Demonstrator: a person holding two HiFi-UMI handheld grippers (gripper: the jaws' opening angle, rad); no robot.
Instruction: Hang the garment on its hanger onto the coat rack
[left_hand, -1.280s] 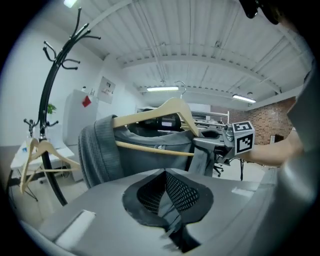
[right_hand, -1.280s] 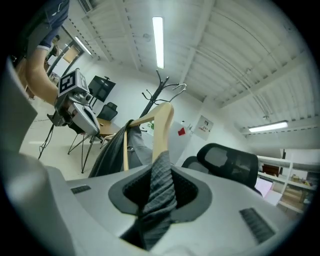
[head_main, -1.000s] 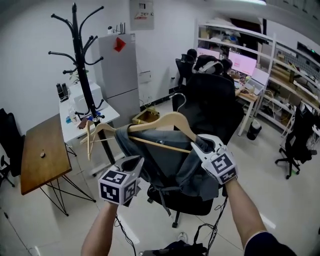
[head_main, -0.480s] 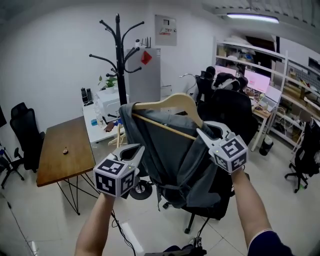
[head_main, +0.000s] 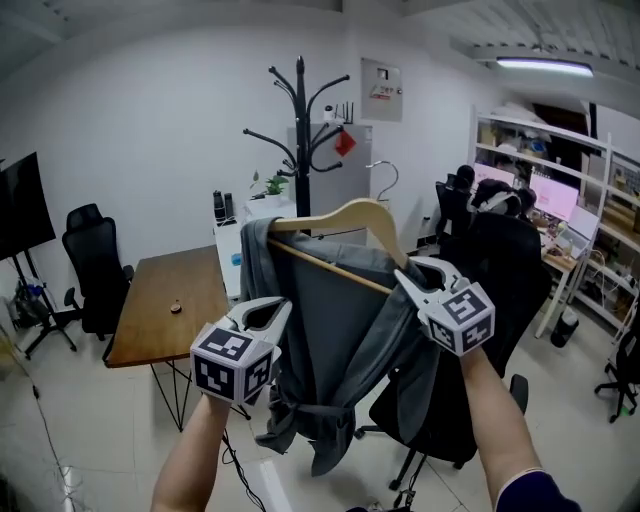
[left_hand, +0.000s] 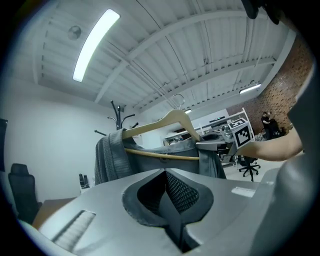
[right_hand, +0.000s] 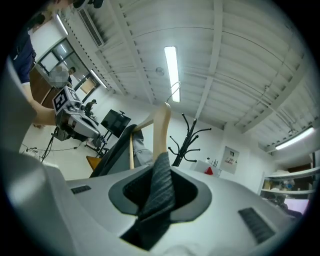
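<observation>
A wooden hanger (head_main: 345, 215) carries a grey garment (head_main: 340, 330) at chest height. My right gripper (head_main: 408, 283) is shut on the hanger's right shoulder, with grey cloth (right_hand: 161, 185) pinched under the wooden arm (right_hand: 161, 130). Beside the garment's lower left edge, my left gripper (head_main: 268, 313) has its jaws together and nothing between them; from its own view the hanger (left_hand: 170, 120) and garment (left_hand: 107, 157) lie ahead. The black coat rack (head_main: 300, 120) stands behind the hanger, its hooks above the hanger's metal hook (head_main: 383, 172). It also shows as the coat rack (right_hand: 187, 135).
A wooden table (head_main: 165, 310) stands left of the rack, with a black office chair (head_main: 95, 265) beyond it. Another black chair (head_main: 500, 300) is right behind the garment. White shelving and desks (head_main: 560, 200) fill the right side. A white cabinet (head_main: 240, 225) sits by the rack's base.
Both grippers have lifted the hanger and garment higher. The coat rack, earlier off to the left, now stands directly behind the hanger and looks nearer.
</observation>
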